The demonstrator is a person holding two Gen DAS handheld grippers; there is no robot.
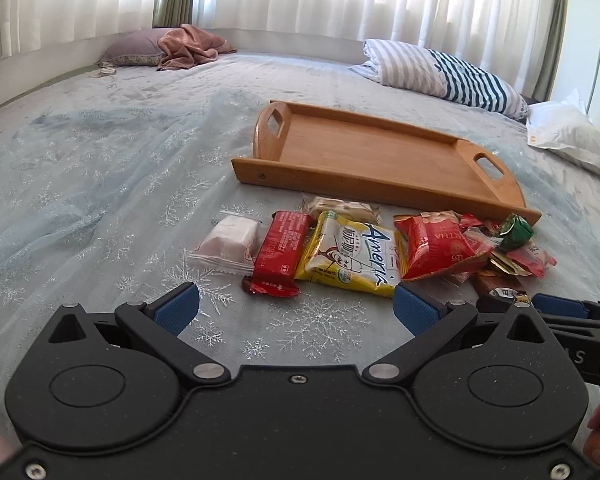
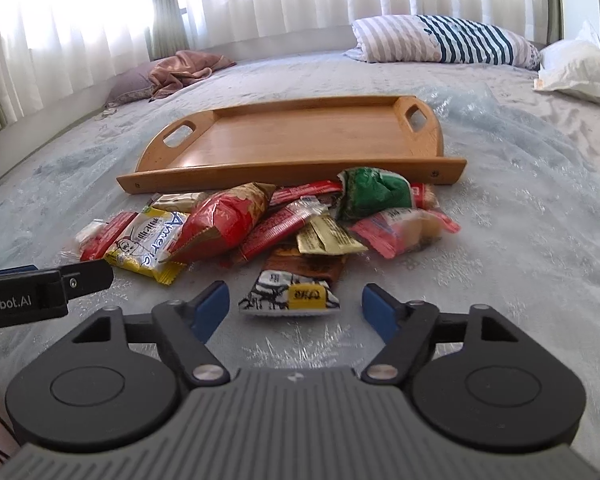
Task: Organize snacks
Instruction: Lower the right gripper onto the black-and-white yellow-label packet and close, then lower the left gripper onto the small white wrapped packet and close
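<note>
Your left gripper [image 1: 296, 308] is a matte black body with two round discs, silver rivets and screws, and ribbed blue finger pads [image 1: 178, 307]. Your right gripper [image 2: 296, 311] has a ridged grey centre, black discs and matching blue pads [image 2: 210, 307]; white lettering "nRobot.AI" marks the left one's side.

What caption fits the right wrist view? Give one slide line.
Open right gripper hovers before a black-and-yellow packet at the snack pile's near edge, empty wooden tray behind, on the bed.

Left gripper [image 1: 296, 312] and right gripper [image 2: 296, 312] are hovering side by side, jaws spread wide, holding nothing.
</note>
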